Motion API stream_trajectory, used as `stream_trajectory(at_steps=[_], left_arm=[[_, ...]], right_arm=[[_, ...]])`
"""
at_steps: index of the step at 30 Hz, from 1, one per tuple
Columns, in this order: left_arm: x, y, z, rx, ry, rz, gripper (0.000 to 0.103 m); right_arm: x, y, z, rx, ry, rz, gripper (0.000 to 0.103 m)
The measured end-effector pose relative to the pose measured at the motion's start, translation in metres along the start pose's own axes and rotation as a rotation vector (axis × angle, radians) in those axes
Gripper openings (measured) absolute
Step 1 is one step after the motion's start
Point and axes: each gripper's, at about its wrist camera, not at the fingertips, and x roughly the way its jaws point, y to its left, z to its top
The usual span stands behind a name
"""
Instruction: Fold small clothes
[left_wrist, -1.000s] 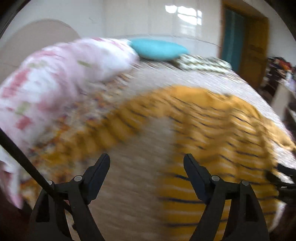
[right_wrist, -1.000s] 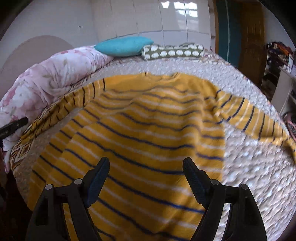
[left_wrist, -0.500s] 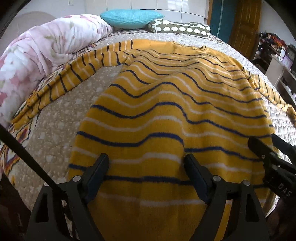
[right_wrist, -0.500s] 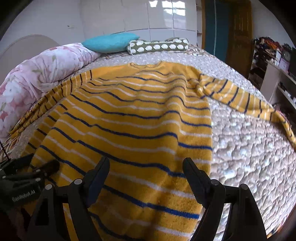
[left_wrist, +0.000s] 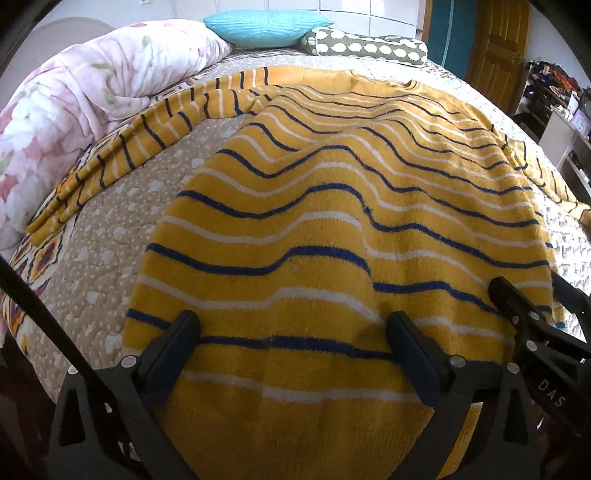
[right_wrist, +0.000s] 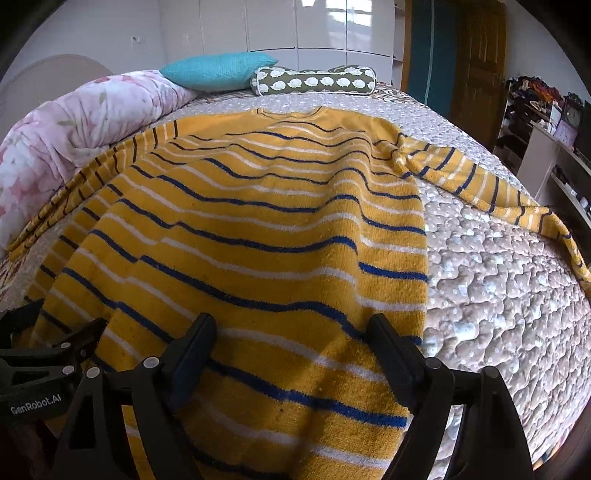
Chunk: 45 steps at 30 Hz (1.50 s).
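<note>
A yellow sweater (left_wrist: 332, 221) with blue and white stripes lies spread flat on the quilted bed, collar at the far end, sleeves stretched out to both sides; it also shows in the right wrist view (right_wrist: 266, 229). My left gripper (left_wrist: 291, 332) is open, low over the sweater's near hem on its left half. My right gripper (right_wrist: 291, 336) is open, low over the hem near its right edge. Each gripper shows at the edge of the other's view: the right one (left_wrist: 532, 306) and the left one (right_wrist: 51, 354).
A pink floral duvet (left_wrist: 85, 96) is bunched along the bed's left side. A turquoise pillow (left_wrist: 266, 22) and a patterned bolster (left_wrist: 369, 48) lie at the head. The beige quilt (right_wrist: 498, 280) is bare right of the sweater. Cluttered shelves (right_wrist: 546, 122) and a wooden door stand at the right.
Both grippers have come down and forward to the sweater's near hem. The left view swung from the left sleeve onto the body. Both jaws stay open.
</note>
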Motion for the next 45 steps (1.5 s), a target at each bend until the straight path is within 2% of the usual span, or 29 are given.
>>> stream_trajectory(at_steps=[8, 15, 19, 26, 40, 45], left_arm=[[-0.002, -0.001, -0.005, 0.010, -0.027, 0.011, 0.103], [-0.022, -0.003, -0.013, 0.024, -0.026, -0.005, 0.102], [-0.039, 0.000, -0.017, 0.011, -0.035, -0.040, 0.102], [-0.060, -0.001, -0.023, 0.024, -0.067, -0.044, 0.102], [-0.068, -0.005, -0.027, 0.049, -0.072, -0.076, 0.088], [-0.062, -0.006, -0.029, 0.046, -0.041, -0.101, 0.069]], right_arm=[[-0.002, -0.005, -0.002, 0.037, 0.015, 0.009, 0.089], [-0.012, -0.007, -0.003, 0.085, 0.018, 0.046, 0.089], [-0.025, -0.008, -0.001, 0.109, 0.002, 0.084, 0.089], [-0.047, -0.008, 0.003, 0.129, -0.051, 0.079, 0.089], [-0.055, 0.000, 0.000, 0.071, -0.064, 0.044, 0.089], [-0.051, -0.001, -0.001, 0.073, -0.053, 0.034, 0.089]])
